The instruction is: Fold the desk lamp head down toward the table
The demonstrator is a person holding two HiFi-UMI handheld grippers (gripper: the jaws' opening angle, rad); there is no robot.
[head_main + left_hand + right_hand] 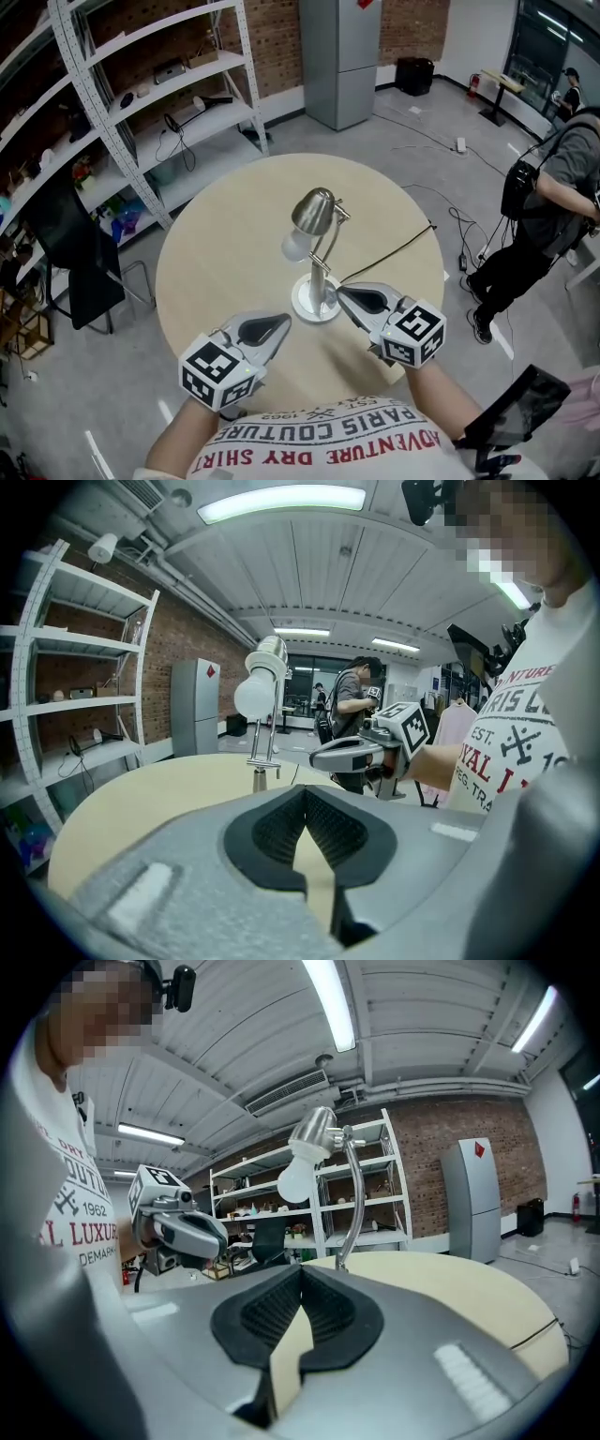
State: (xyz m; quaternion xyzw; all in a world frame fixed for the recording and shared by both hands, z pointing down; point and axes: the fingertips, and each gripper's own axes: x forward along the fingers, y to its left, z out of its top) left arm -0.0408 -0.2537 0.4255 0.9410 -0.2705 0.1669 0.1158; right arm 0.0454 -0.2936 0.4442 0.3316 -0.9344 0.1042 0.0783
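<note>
A silver desk lamp [317, 212] stands upright near the middle of the round beige table [216, 244], with its white bulb [295, 247] facing down-left and its round base [312, 302] on the tabletop. A black cord [394, 253] runs off to the right. My left gripper [284, 322] is shut and empty, a little short of the base on its left. My right gripper [340, 292] is shut and empty, with its tip just right of the base. The left gripper view shows the lamp [263, 682] ahead and the right gripper [349, 753]. The right gripper view shows the lamp head [315, 1132] above the jaws.
White shelving racks [141, 84] stand behind the table at the left, with a black chair [75, 253] beside them. A grey cabinet [340, 56] is at the back. A person [544, 206] stands on the floor at the right, among cables [459, 225].
</note>
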